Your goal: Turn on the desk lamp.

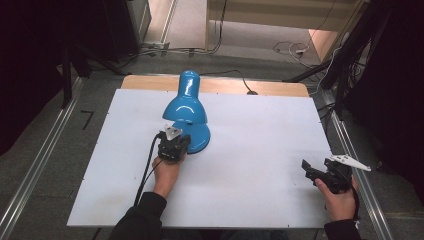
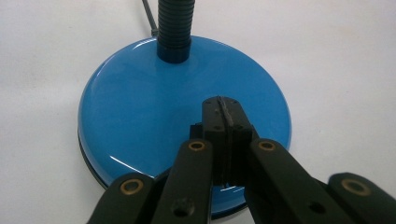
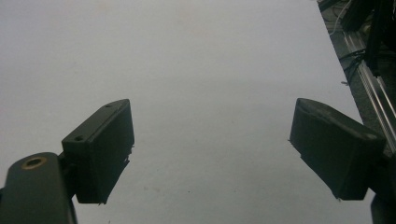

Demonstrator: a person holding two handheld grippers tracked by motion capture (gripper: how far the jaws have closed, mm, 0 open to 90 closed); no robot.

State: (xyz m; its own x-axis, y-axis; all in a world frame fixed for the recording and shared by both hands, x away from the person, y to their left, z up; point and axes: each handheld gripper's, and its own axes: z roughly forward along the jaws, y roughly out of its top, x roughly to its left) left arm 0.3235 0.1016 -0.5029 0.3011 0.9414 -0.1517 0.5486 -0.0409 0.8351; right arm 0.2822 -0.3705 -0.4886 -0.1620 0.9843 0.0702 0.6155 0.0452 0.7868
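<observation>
A lab-like recording space: metal rails [image 1: 35,170] flank the white table [image 1: 260,150], loose cables [image 1: 290,48] behind it.

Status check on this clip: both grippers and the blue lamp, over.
Left gripper shut, over the lamp base. Right gripper open, apart over bare table. Blue lamp upright, nothing in the way.

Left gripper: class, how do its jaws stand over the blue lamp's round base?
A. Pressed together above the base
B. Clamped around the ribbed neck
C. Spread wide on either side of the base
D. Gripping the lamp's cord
A: in the left gripper view the left gripper has its jaws pressed together over the blue lamp base, short of the ribbed neck.
</observation>
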